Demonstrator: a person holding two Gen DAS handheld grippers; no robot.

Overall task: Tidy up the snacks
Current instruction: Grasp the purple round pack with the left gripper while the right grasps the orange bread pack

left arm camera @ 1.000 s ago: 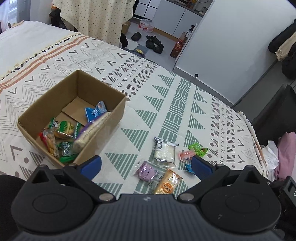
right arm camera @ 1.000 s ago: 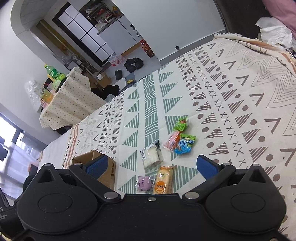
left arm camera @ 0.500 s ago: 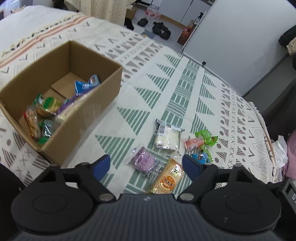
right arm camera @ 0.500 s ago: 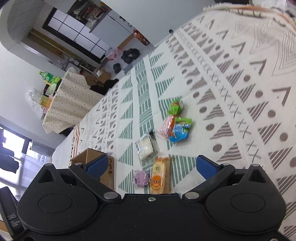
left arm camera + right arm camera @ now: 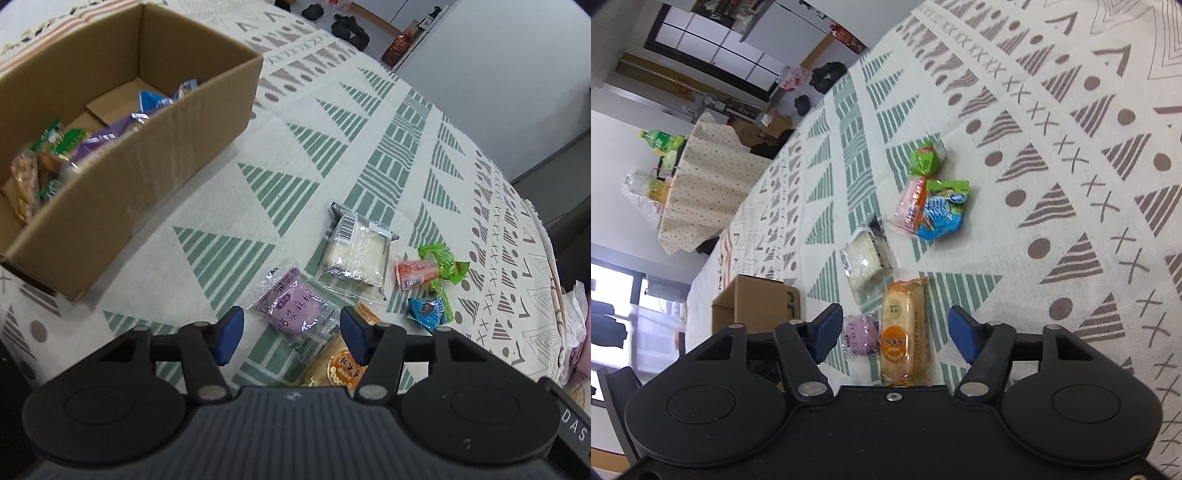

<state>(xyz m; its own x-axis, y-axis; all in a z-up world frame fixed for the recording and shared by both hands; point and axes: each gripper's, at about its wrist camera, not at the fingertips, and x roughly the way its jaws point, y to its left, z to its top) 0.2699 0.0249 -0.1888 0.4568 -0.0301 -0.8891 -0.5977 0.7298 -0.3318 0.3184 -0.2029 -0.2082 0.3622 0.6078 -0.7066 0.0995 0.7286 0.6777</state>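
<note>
A cardboard box [image 5: 207, 110] at the left holds several snack packs. On the patterned cloth lie a purple pack [image 5: 295, 310], an orange pack [image 5: 340, 365], a white pack [image 5: 354, 251], a pink pack [image 5: 415, 271], a green pack [image 5: 443, 260] and a blue pack [image 5: 430, 310]. My left gripper [image 5: 291, 334] is open, its jaws on either side of the purple pack, just above it. My right gripper [image 5: 895, 332] is open over the orange pack [image 5: 905, 328], with the purple pack [image 5: 862, 332] beside it and the box [image 5: 757, 306] to the left.
The cloth's right edge [image 5: 554, 295] drops off near crumpled fabric. Across the floor are shoes [image 5: 347, 27], a cloth-covered table [image 5: 701, 184] with bottles [image 5: 663, 140] and a white wall panel [image 5: 498, 74].
Both grippers have moved down and forward toward the loose snacks. The left gripper's jaws now frame the purple pack; the right gripper's frame the orange pack. Both gaps have narrowed somewhat.
</note>
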